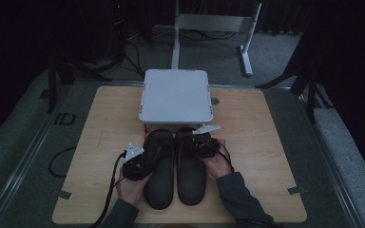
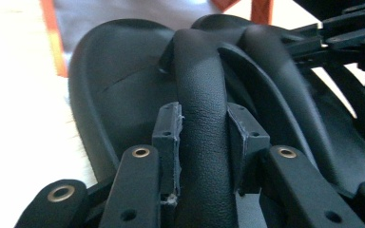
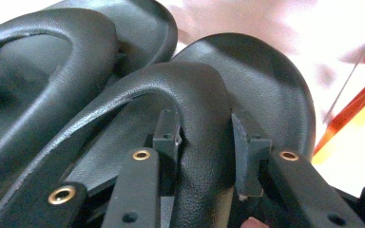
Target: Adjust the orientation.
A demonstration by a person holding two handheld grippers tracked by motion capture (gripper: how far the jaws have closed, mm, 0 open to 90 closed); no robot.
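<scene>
Two black sandals lie side by side on the wooden table (image 1: 104,128), toes toward a white box. My left gripper (image 1: 145,159) is shut on the outer side of the left sandal's (image 1: 160,185) strap. In the left gripper view its pads (image 2: 168,135) press both sides of that strap (image 2: 202,90). My right gripper (image 1: 197,142) is shut on the right sandal's (image 1: 191,183) strap. In the right gripper view the pads (image 3: 247,142) clamp the strap (image 3: 190,90) over the footbed. Both sandals rest flat on the table.
A white box (image 1: 176,95) with an orange base stands directly behind the sandals' toes. Bare wood lies to the left and right of the pair. A metal stand (image 1: 214,23) and cables sit on the floor beyond the table.
</scene>
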